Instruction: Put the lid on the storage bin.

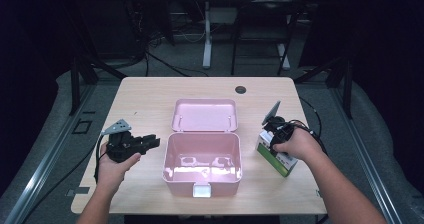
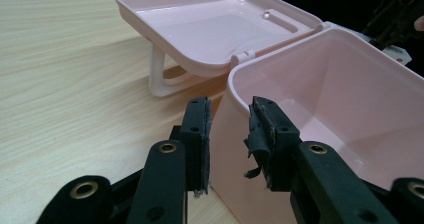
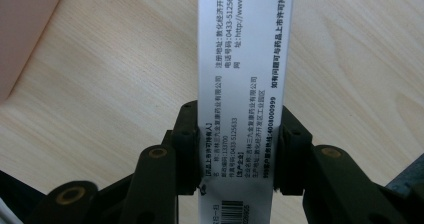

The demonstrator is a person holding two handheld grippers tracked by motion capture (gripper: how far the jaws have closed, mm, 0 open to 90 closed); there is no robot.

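An open pink box [image 1: 167, 159] stands mid-table, and its lid [image 1: 205, 115] lies hinged back behind it. To the box's left, my left gripper [image 1: 154, 142] is open and points at the box's near corner, with a small gap to it. In the left gripper view the box wall [image 2: 235, 184] rises just beyond the parted jaws of that gripper [image 2: 231, 115], and the lid [image 2: 210, 29] slopes behind. Right of the box, my right gripper [image 1: 272, 136] is shut on a white and green carton [image 1: 281, 160]. In the right gripper view the gripper [image 3: 239, 119] presses both pads on the printed carton [image 3: 242, 44].
The box's inside holds nothing but reflections. The wooden table [image 1: 140, 99] has a round cable hole [image 1: 240, 89] near its far edge. Bare wood lies left of the box and along the front edge. Dark floor, cables and another desk's legs lie beyond.
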